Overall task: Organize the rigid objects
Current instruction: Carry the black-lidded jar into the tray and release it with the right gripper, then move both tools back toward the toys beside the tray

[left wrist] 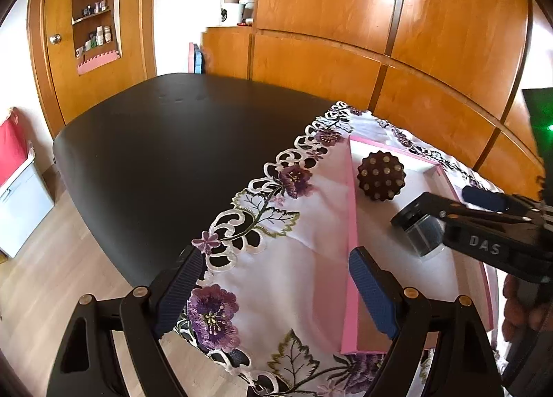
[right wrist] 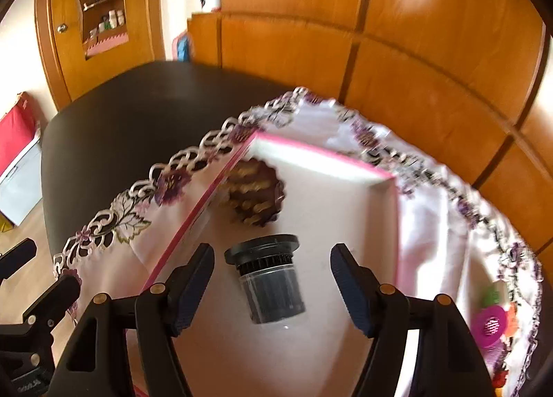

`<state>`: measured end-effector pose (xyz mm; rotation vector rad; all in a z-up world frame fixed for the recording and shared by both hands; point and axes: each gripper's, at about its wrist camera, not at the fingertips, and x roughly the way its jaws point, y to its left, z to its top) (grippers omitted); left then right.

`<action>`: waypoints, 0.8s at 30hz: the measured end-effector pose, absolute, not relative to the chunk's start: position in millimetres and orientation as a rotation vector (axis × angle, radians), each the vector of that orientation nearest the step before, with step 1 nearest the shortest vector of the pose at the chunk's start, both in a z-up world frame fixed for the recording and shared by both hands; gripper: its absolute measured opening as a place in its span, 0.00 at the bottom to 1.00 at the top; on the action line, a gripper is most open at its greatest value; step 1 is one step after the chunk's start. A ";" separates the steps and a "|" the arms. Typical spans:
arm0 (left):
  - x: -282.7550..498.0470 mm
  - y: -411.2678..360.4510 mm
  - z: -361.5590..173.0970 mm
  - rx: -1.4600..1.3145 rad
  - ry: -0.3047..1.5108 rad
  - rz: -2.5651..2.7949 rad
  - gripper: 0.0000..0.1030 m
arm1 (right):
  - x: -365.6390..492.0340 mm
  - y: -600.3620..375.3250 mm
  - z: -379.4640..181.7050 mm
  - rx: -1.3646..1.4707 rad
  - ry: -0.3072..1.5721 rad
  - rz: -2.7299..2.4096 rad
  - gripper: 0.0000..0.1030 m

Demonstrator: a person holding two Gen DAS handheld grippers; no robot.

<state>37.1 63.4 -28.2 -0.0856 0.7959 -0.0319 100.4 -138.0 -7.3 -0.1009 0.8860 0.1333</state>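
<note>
A small black-capped jar (right wrist: 268,284) lies on its side at lower centre in the pink-rimmed box (right wrist: 325,155), untouched between the wide-open right gripper (right wrist: 273,288). At lower left, the left gripper (left wrist: 276,290) gapes empty astride the box's near wall; bare black table (left wrist: 166,141) fills the upper left.

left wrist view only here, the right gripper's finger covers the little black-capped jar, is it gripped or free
Observer: Free. In the right wrist view the jar lies on its side on the box floor between the open jaws of the right gripper, with neither pad touching it.
Operator: floor right of the jar clear?
Observer: Yes, it is bare white up to the box's right wall.
Operator: anything beyond that wall?
Observer: A pink perforated disc lies on the tablecloth.
</note>
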 end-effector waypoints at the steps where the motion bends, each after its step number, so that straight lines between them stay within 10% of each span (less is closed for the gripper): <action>1: 36.5 62.1 -26.9 -0.084 0.794 -0.035 0.85 | 96.0 -139.7 -3.5 -0.102 0.875 0.128 0.69; 24: 26.8 18.9 -7.6 -0.016 0.766 -0.131 0.85 | 43.0 -189.8 54.0 -0.091 0.686 0.017 0.70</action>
